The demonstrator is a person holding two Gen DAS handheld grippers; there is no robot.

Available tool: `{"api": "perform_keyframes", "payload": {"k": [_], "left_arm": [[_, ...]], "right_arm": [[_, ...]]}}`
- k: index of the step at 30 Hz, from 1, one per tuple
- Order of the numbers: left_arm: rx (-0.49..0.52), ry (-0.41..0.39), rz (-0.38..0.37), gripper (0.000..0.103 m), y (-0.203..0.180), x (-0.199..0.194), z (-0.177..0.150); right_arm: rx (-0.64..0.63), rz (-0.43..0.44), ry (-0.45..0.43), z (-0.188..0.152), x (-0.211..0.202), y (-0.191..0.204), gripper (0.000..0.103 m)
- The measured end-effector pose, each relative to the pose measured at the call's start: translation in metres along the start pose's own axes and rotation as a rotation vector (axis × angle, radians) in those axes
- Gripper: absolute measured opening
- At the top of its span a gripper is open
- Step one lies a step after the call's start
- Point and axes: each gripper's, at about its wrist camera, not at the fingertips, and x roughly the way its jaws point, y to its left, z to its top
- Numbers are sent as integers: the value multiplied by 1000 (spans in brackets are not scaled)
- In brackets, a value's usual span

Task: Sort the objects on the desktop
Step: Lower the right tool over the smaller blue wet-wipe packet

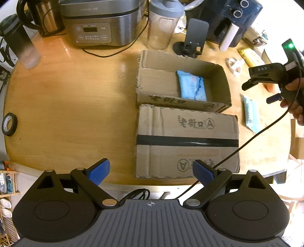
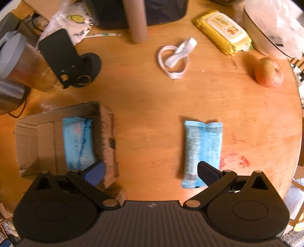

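An open cardboard box (image 1: 218, 79) sits mid-table with a blue packet (image 1: 191, 87) lying inside; both also show in the right wrist view, box (image 2: 34, 136) and packet (image 2: 78, 142). A second light-blue packet (image 2: 201, 150) lies flat on the table right of the box, also seen in the left wrist view (image 1: 251, 114). My right gripper (image 2: 151, 173) is open and empty, above the table between box and loose packet; it shows in the left wrist view (image 1: 260, 91). My left gripper (image 1: 151, 173) is open and empty near the table's front edge, over a closed taped box (image 1: 187, 141).
A rice cooker (image 1: 98, 24), kettle (image 1: 41, 17), clear jar (image 1: 161, 24), phone stand (image 1: 193, 38) and air fryer (image 1: 233, 20) line the back. A tape roll (image 1: 9, 124) lies at left. A white strap (image 2: 174, 58), yellow wipes pack (image 2: 222, 32) and apple (image 2: 269, 73) lie at right.
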Motion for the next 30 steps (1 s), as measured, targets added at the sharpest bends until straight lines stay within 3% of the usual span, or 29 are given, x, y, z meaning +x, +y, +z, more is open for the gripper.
{"api": "perform_keyframes", "payload": {"k": [14, 30], "left_arm": [[2, 3, 1, 96, -39, 5, -6], [12, 9, 2, 96, -72, 13, -7]], "right_arm": [[22, -26, 11, -3, 8, -58, 103], [35, -17, 21, -5, 14, -89, 103]]}}
